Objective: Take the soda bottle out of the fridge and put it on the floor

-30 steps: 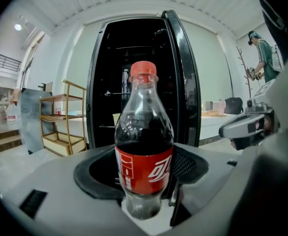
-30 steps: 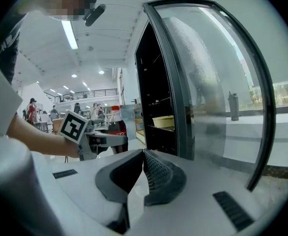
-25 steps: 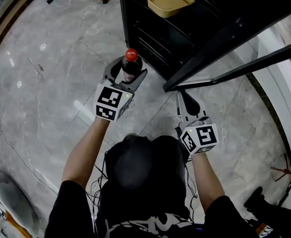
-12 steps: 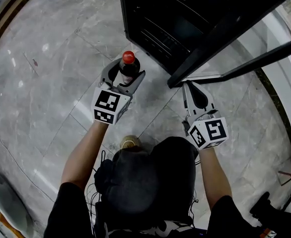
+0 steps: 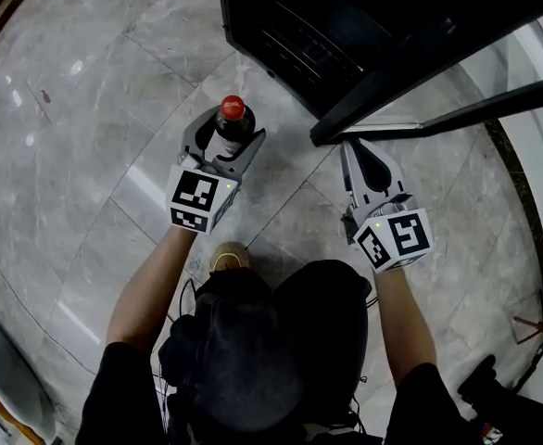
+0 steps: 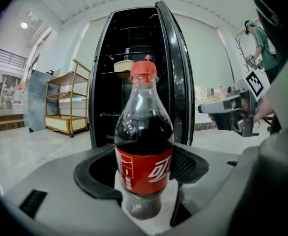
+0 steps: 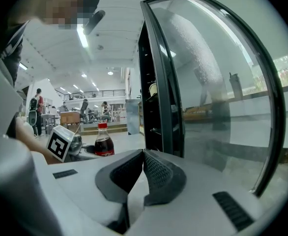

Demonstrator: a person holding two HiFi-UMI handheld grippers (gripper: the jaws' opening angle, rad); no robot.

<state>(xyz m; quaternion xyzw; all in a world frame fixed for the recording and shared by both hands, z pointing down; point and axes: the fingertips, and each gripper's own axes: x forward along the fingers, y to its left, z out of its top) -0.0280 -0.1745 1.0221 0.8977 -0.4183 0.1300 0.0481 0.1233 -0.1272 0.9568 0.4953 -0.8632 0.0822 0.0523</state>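
Soda bottle (image 5: pixel 233 119) stands upright, clamped by the left gripper (image 5: pixel 227 132) just in front of the fridge (image 5: pixel 346 26), with the floor (image 5: pixel 95 156) directly beneath. Right gripper (image 5: pixel 357 151) is closed on nothing.

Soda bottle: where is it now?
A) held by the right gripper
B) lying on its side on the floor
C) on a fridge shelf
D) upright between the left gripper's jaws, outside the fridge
D: the left gripper is closed on the red label of the soda bottle, with the open fridge behind it; the right gripper is shut and empty.
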